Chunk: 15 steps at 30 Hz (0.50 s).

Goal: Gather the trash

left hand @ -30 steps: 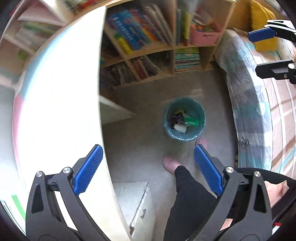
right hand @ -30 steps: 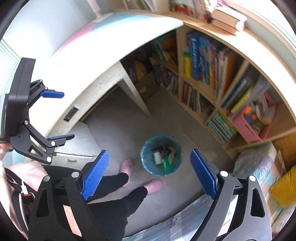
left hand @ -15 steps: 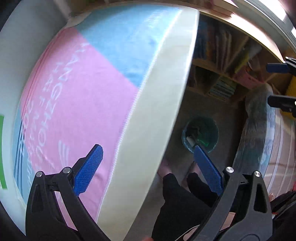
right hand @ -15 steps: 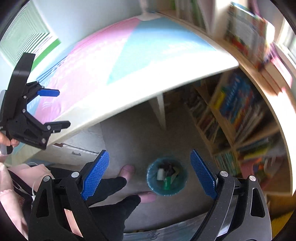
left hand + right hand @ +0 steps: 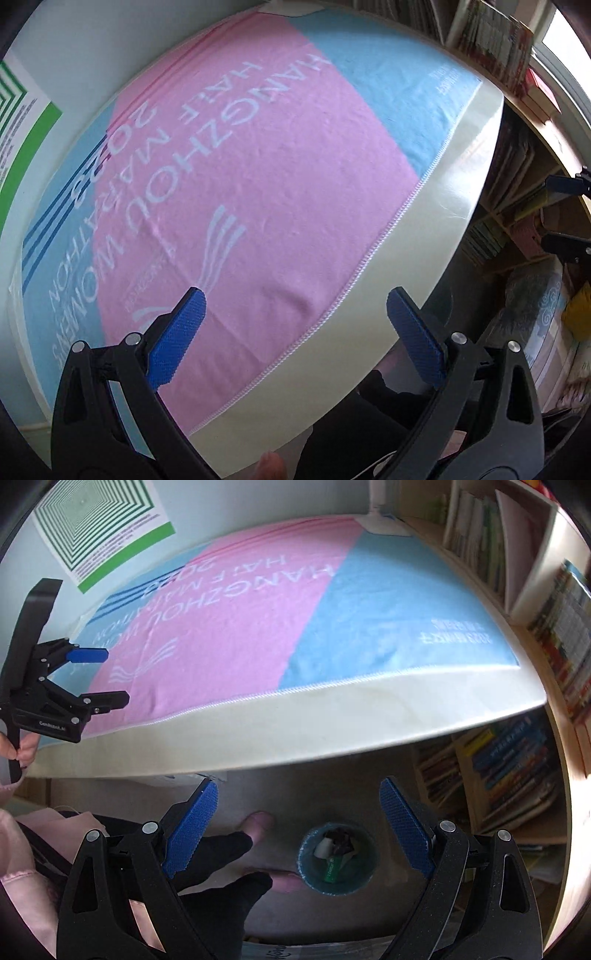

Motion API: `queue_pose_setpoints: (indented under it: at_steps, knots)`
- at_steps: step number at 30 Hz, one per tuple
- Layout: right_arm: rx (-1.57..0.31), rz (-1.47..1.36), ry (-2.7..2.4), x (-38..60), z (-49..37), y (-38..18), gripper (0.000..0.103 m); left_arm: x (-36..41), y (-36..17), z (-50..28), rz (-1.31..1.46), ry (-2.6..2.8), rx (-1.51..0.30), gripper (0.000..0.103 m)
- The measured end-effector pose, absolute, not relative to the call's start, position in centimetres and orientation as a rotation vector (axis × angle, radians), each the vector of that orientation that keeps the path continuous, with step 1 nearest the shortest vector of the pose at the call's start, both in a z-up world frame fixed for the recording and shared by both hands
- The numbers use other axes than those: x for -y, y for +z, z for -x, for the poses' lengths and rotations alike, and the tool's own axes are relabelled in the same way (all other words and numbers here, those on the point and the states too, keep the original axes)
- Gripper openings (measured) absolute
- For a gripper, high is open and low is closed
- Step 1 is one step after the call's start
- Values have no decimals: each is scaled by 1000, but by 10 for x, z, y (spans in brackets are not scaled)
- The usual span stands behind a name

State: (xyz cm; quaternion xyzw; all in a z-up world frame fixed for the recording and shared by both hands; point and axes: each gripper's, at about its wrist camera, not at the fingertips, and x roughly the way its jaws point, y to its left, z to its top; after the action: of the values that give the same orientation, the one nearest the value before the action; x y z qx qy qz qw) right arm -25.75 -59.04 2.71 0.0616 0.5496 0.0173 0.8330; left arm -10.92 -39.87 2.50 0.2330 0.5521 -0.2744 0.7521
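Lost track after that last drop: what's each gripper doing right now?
Left gripper: open, holding nothing, over the towel-covered desk.
Right gripper: open, holding nothing, above the trash bin.

hand-held grippers: 2 (left, right) | trash bin: 1 | towel: 1 | poster: 1

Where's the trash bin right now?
The trash bin shows only in the right wrist view: on the floor below the table edge, beside the person's feet, left of the bookshelf.
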Motion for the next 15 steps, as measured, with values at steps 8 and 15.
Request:
queue_pose_setpoints:
  at_steps: [8, 15]
  knots:
    - [-1170, -92, 98, 556, 204, 26, 89, 346, 31, 79, -399, -475, -1204, 96]
    - [-1129, -60, 176, 519, 157, 38, 89, 306, 35, 60, -341, -395, -1192, 96]
